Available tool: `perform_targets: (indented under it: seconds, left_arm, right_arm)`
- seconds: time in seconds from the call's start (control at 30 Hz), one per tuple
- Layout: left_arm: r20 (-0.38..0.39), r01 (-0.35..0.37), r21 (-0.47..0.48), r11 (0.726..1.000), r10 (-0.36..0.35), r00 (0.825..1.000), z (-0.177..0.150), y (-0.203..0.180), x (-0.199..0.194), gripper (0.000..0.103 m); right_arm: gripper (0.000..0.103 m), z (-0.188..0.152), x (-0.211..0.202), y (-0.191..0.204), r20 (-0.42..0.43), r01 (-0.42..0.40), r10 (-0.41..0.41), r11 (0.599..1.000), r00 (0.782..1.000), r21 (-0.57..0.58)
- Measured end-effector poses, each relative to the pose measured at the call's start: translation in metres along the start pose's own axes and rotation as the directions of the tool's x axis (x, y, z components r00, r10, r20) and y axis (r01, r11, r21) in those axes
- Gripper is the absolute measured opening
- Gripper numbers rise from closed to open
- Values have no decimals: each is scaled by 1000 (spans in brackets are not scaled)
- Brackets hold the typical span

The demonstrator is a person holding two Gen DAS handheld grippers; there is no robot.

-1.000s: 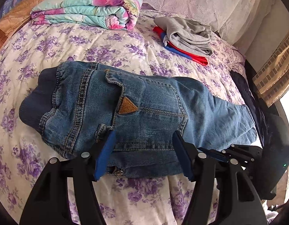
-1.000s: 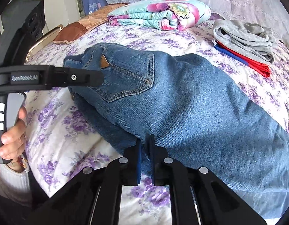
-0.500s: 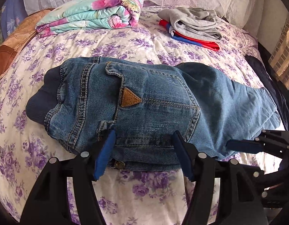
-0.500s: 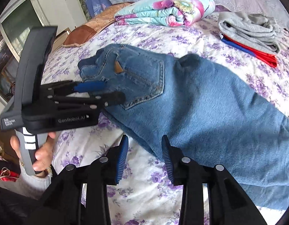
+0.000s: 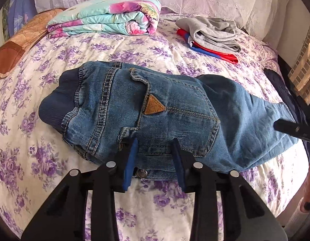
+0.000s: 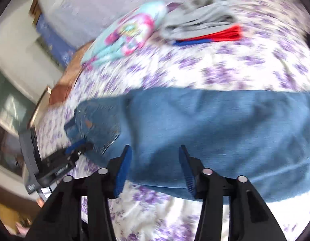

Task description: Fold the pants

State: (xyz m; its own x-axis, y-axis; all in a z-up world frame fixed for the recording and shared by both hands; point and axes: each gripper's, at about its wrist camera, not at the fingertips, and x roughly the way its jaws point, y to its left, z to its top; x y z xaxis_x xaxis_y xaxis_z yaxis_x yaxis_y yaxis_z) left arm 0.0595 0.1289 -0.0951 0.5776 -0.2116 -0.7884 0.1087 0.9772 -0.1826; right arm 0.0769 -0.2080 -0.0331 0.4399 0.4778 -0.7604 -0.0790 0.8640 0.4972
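Note:
Blue jeans lie folded across the flowered bedspread, ribbed waistband to the left, back pocket with a tan triangle patch on top. My left gripper stands at the jeans' near edge by the metal button. Its jaws are closing, with the denim edge between the blue pads and still some gap. In the blurred right wrist view my right gripper hovers over the near edge of the jeans' leg. Its jaws are opening, and the pads stand clear of the cloth. The left gripper shows at the lower left of that view.
A folded floral quilt lies at the back of the bed. A pile of grey, red and blue clothes sits beside it. There is a brown patchwork cloth at the left edge and a dark garment at the right edge.
My right gripper let go of the jeans' near edge, opened wide, rolled and slid along the leg. My left gripper's jaws narrowed around the edge by the button.

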Motion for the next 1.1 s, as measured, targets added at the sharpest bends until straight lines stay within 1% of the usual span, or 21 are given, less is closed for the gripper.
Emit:
perform_targets:
  seconds: [0.03,0.1,0.17,0.2,0.27,0.33,0.37,0.43,0.57,0.6,0.63,0.67,0.7,0.73,0.8,0.9,0.93,1.0,1.03,1.1]
  left_arm:
    - [1,15,-4,1000,-15,1000,0,3,0,32]
    - [5,32,-4,999,-32,999,-1,5,0,31]
    - [4,41,-4,999,-41,999,0,6,0,30]
    - [2,46,-6,999,-46,999,0,7,0,30]
    - [-5,51,-7,999,-51,999,2,8,0,29]
    - [-12,54,-12,998,-54,998,3,9,1,29]
    - [-14,51,-16,999,-51,999,3,9,1,29]
    - [-17,45,-25,999,-45,999,3,9,1,29]
    - [-21,39,-42,998,-40,999,3,9,1,29]
    - [-23,41,-49,998,-42,999,3,9,1,29]
    - [-26,44,-56,997,-45,999,4,10,1,29]
    - [-29,47,-61,997,-48,998,4,11,2,29]
    - [-33,49,-67,997,-51,998,4,12,2,28]
    - [-40,51,-69,996,-54,998,5,13,2,28]
    - [-56,50,-55,997,-53,997,8,12,2,27]
    - [-81,27,8,1000,-27,996,13,6,4,27]
    - [-87,18,32,999,-15,996,14,3,5,27]
    - [-94,7,67,998,0,996,15,0,5,27]
    - [-96,7,76,997,1,995,15,0,6,27]
    - [-99,17,76,997,-9,995,15,2,5,27]
  right_arm:
    - [60,3,-25,-34,60,15,-22,993,998,115]
    - [60,1,-70,-99,145,60,-110,949,983,308]
    - [61,-7,-101,-152,179,105,-204,887,962,450]
    - [61,-11,-110,-174,186,104,-222,862,957,495]
    - [61,-15,-116,-212,190,62,-206,818,960,572]
    - [61,-18,-111,-236,182,35,-186,785,966,618]
    - [61,-19,-106,-244,179,20,-171,776,969,631]
    - [61,-16,-94,-255,181,-20,-122,776,976,630]
    - [60,6,-68,-272,187,-45,-97,770,978,636]
    - [52,10,-64,-273,194,-42,-106,773,975,633]
    - [25,14,-65,-271,194,-22,-129,778,972,627]
    - [10,16,-68,-269,199,9,-168,785,966,619]
    - [9,17,-73,-266,226,-15,-153,798,962,602]
    - [9,15,-82,-263,251,-33,-149,800,957,599]
    - [8,11,-104,-252,302,-45,-164,812,939,581]
    - [8,-5,-139,-233,375,-96,-144,828,916,553]
    - [8,-12,-148,-228,386,-94,-149,835,910,543]
    - [8,-27,-157,-224,384,-63,-176,843,907,535]
    - [8,-33,-155,-226,370,-41,-194,840,909,542]
    - [9,-46,-139,-242,318,2,-227,816,920,578]
